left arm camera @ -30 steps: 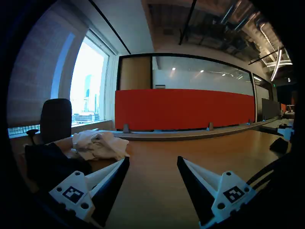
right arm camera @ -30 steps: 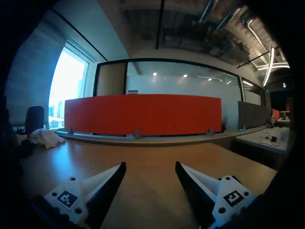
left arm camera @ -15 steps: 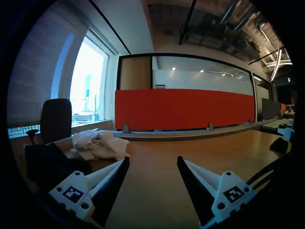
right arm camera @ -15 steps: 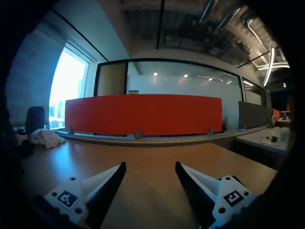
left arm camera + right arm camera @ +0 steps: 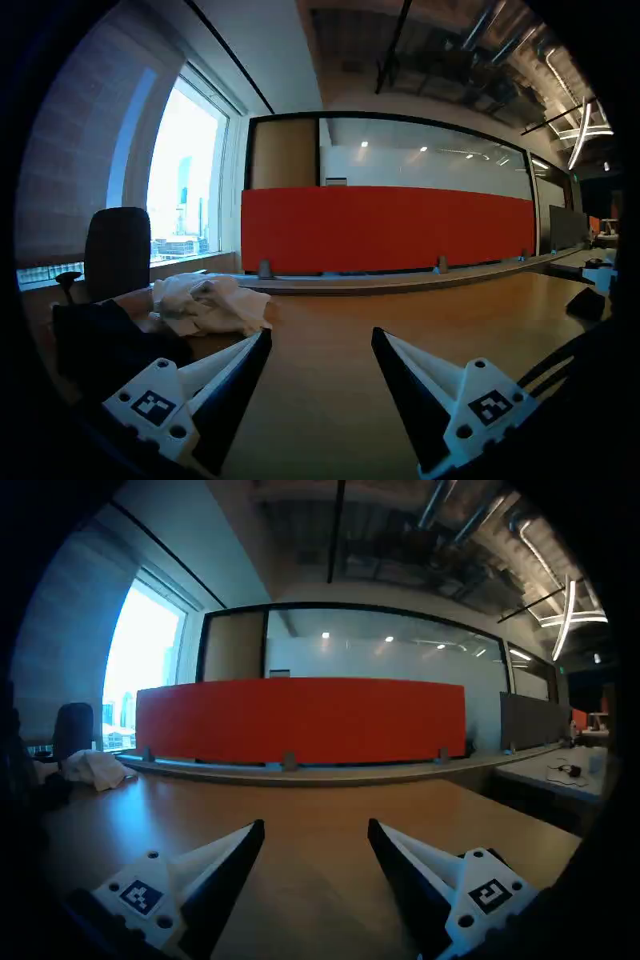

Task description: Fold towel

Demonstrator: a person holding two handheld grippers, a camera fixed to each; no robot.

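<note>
Left hand-held gripper (image 5: 321,331) is seen with its jaws spread wide and nothing between them, low over the wooden worktop (image 5: 320,416); the right hand-held gripper (image 5: 315,822) is likewise held open and empty. One white towel (image 5: 208,304) is found, crumpled in a heap on the worktop ahead and to the left of the left hand-held gripper, just beside a dark bundle (image 5: 104,344) whose nature cannot be told. The towel is judged light, soft and limp, so sagging and dragging are to be expected when it is lifted; two neighbouring corners along one edge would best be taken, one per gripper. Two grippers and one towel are counted.
</note>
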